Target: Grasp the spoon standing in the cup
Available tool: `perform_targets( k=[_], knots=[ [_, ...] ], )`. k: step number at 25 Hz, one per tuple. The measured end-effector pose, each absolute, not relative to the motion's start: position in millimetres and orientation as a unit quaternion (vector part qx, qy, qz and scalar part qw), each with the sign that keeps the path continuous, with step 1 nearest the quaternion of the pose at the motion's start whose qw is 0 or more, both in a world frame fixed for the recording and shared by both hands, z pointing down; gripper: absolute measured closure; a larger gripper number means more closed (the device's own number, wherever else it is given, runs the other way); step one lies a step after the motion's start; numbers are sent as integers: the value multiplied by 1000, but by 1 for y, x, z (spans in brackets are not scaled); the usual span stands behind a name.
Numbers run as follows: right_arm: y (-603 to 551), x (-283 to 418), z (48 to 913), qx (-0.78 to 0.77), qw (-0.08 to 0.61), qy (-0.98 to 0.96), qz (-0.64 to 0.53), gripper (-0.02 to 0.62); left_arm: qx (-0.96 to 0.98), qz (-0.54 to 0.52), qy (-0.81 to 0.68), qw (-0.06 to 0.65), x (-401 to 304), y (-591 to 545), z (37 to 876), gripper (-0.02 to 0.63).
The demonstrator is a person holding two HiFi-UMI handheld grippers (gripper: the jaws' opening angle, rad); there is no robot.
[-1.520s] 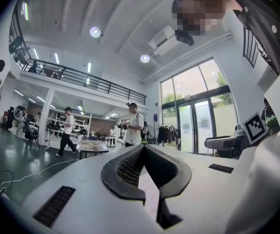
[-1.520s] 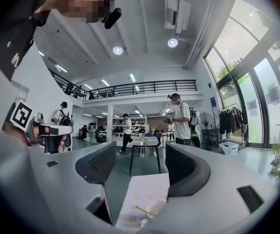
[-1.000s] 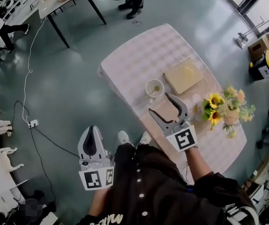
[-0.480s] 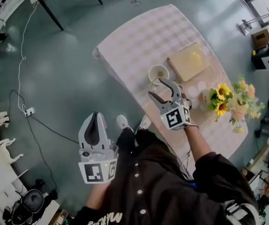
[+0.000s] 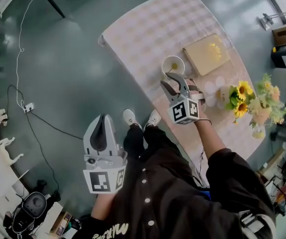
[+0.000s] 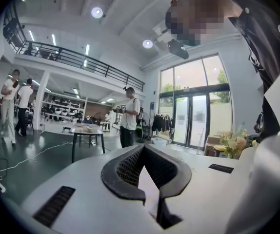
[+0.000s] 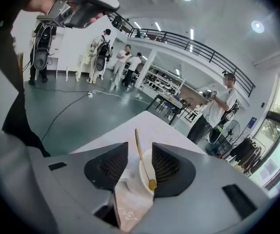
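My right gripper (image 5: 166, 78) has moved up to the cup (image 5: 173, 63) on the tabletop (image 5: 148, 29); its jaws are closing either side of the upright spoon (image 7: 141, 157), not yet pinching it; my left gripper (image 5: 102, 133) hangs clenched, empty.

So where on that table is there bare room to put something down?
The far end of the table, beyond the cup and the yellow board, is bare cloth. Nearer the person it is crowded: cup, board and sunflowers sit close together.
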State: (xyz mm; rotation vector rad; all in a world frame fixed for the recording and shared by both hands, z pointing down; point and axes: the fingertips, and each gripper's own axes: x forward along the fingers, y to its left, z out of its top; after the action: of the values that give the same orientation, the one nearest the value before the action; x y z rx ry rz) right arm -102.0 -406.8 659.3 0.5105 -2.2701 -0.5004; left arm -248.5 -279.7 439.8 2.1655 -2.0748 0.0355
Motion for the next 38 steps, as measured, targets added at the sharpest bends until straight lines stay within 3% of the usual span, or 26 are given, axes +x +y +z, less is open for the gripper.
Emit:
perform_targets(
  k=[5,15,28,38],
  knots=[
    [-410,-104,673,195,391,-871,-224,523,719,17,-690,79,-249,-275,447,589],
    [-417,-106,675,213,401,-857,-244,589,718,20,-691,83,-257,-270,450,589],
    [-422,-110,649,236,385,-859,-239,594,720,10,-690,71,-268,-271,436,589],
    [-434,-96,573,331,288,-894,-95,592,726,-12,-686,49,-277,-278,412,589]
  ],
)
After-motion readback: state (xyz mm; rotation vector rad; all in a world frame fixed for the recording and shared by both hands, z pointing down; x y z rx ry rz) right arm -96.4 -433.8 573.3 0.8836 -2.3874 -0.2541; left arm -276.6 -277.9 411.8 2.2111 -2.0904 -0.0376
